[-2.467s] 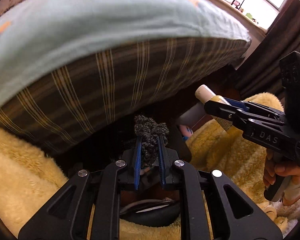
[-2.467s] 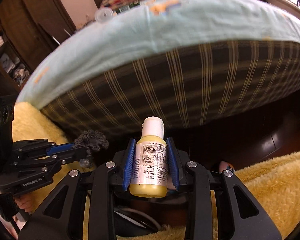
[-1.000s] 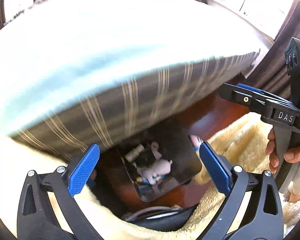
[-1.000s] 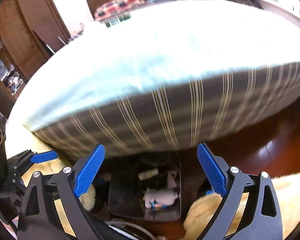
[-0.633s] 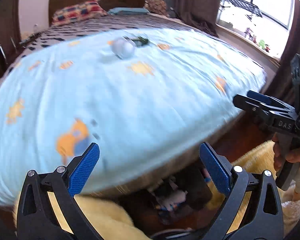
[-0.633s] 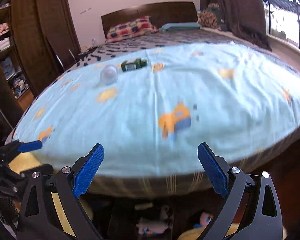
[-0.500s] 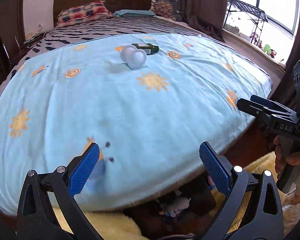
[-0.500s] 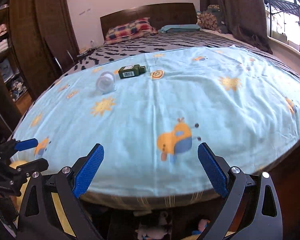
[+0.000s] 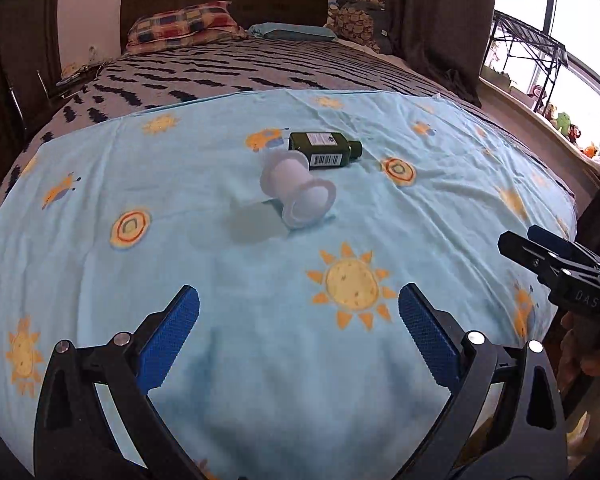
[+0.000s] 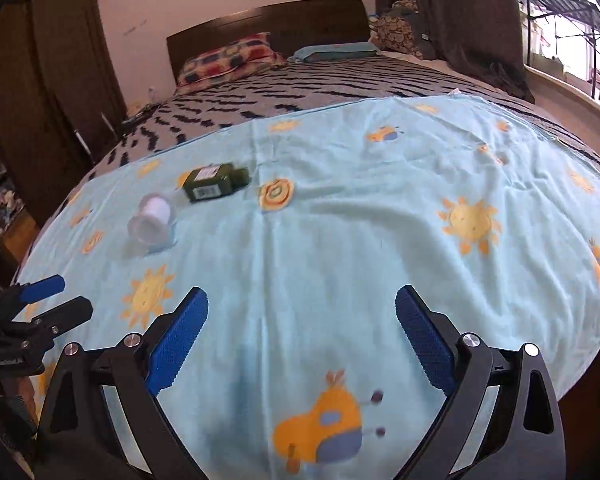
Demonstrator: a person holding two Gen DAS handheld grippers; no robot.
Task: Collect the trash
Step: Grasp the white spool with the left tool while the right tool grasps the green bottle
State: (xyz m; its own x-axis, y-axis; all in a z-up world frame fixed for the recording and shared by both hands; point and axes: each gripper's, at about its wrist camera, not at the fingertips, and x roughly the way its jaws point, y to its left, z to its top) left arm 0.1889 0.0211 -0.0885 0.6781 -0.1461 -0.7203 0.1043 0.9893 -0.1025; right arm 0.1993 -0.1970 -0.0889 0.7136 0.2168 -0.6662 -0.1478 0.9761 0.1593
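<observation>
Both claws are spread wide with nothing between the blue pads: the left gripper point(image 9: 299, 336) and the right gripper point(image 10: 302, 334) hang over the near end of a light blue sheet point(image 9: 220, 288) printed with suns. From the left camera you only catch the front end of the right gripper, cut off at the frame edge, with part of a hand point(image 9: 580, 360) under it in shadow. Lower corners of both views are just dark.

Trash-wise, two things sit near the middle of the sheet, well apart from both claws. A dark green bottle point(image 9: 323, 149) lies flat on its side, long axis running roughly across the bed, cap end pointing toward the window side. Label text is too small to read. Just in front of it, touching or nearly so (can't tell), is a clear plastic cup point(image 9: 298, 191) tipped over, mouth angled toward the cameras and a bit rightward. It's see-through, so its edges are hard to make out.
</observation>
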